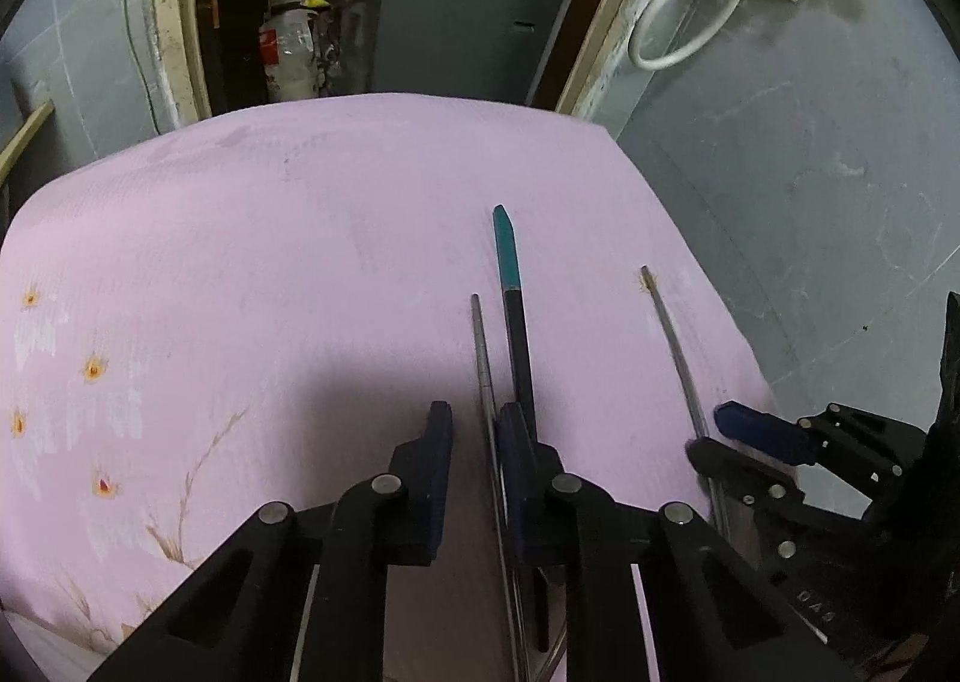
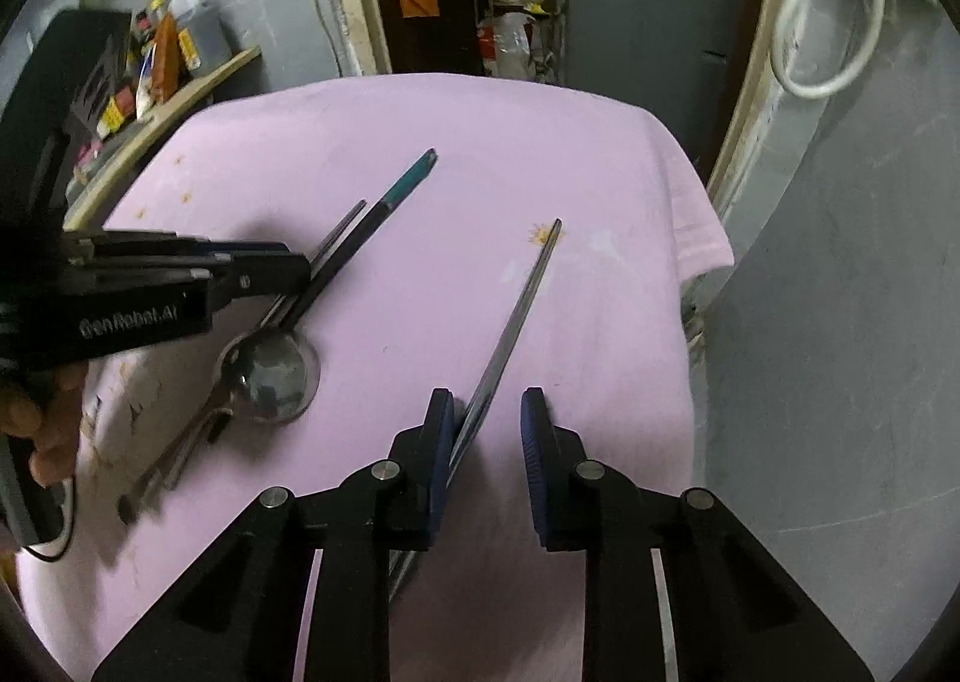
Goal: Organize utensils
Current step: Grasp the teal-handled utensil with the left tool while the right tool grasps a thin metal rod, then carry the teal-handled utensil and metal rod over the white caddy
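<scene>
1. Left gripper (image 1: 477, 442): I have it pointed steeply down at the pink tablecloth (image 1: 240, 262). Its jaws stand apart and clamp nothing. A thin handle sits inside the gap, close against the right-hand finger.
2. Steel spoon (image 1: 480, 346): this is the handle in that gap. I judge it light, rigid and slick. It lies flat on the cloth, so I would pinch it mid-shaft across its narrow width.
3. Ladle (image 2: 279, 376): it lies just beside the spoon, on the spoon's right. Its teal-and-black handle (image 1: 510, 274) passes behind the left gripper's right finger. The bowl end probably outweighs the handle, so a hold nearer the bowl should limit swing. The plastic handle likely grips better than bare steel.
4. Long steel utensil (image 2: 516, 310): it lies well apart from that pair. Its working end is hidden, so I cannot tell its type. Expect it to be stiff and slippery.
5. Right gripper (image 2: 487, 430): its jaws are apart and straddle this utensil's shaft. Only the left finger touches it.
</scene>
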The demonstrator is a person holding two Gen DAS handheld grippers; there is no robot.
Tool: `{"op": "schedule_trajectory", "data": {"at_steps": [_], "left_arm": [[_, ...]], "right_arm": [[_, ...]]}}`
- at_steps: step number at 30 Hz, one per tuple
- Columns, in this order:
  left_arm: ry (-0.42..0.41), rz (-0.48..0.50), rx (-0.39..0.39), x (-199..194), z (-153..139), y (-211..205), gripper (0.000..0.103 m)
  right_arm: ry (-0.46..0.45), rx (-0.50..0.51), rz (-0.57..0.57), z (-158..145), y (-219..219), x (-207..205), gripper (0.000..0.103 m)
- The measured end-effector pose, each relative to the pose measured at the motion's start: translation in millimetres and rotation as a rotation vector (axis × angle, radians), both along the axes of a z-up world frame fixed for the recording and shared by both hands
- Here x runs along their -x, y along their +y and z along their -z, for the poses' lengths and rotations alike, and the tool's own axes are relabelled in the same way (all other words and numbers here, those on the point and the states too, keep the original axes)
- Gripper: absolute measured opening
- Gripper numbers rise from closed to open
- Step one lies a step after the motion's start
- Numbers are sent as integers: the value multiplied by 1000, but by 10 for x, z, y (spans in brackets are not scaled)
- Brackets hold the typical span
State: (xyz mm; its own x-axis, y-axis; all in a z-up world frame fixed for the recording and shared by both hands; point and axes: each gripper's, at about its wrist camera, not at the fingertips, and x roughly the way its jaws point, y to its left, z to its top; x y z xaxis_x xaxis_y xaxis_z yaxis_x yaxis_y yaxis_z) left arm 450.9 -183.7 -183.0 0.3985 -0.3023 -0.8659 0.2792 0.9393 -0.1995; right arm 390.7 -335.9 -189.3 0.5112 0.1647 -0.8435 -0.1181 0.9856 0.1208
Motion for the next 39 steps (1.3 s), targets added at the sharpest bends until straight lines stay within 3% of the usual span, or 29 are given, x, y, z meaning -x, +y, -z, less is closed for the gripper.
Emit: {"op": "schedule_trajectory", "data": {"at_steps": [6, 10, 15, 17, 20, 23, 28, 39], "left_arm": [[46, 33, -55, -168, -39, -97, 12], [79, 25, -54, -224, -34, -73, 7], [68, 26, -82, -203, -29, -118, 7], [62, 8, -79, -190, -30, -123, 6], [59, -30, -22, -143, -48, -21, 5], [-1, -58, 29, 55, -171, 82, 5], [-109, -40, 57, 391, -428, 125, 5], [-272, -30, 100, 1004, -957, 356, 5]], "right_arm": [[39, -77, 38, 57, -141, -266, 20], [73, -29, 32, 87, -27, -438, 21], [61, 64, 52, 89, 143, -368, 21], [82, 13, 76, 61, 86, -392, 6], [100, -164, 135, 44, -146, -346, 4], [20, -246, 151, -128, -216, -101, 4], [-112, -300, 143, -405, -162, 316, 4], [-331, -210, 104, -977, -98, 1118, 4]]}}
